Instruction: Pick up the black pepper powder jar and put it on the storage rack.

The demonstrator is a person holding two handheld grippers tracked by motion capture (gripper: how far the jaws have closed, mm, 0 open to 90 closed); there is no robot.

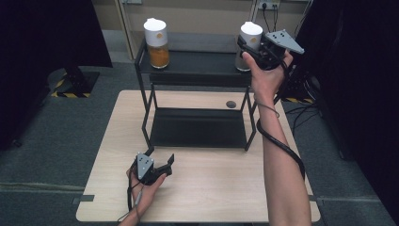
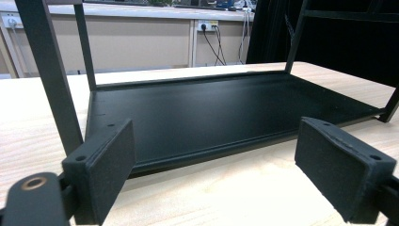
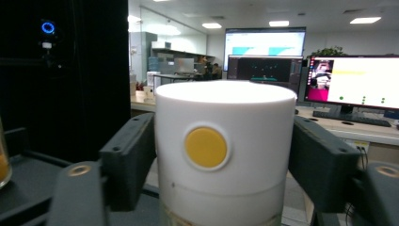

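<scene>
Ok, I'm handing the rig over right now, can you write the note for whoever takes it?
Left tool: open, empty, low over the table, facing the rack's lower shelf.
Right tool: open, jaws either side of the white-lidded jar, at the right end of the top shelf.
Orange-filled jar: top shelf, left end.
Done: both jars stand upright up there.
Left: probably just draw the right tool back without tipping its jar.
</scene>
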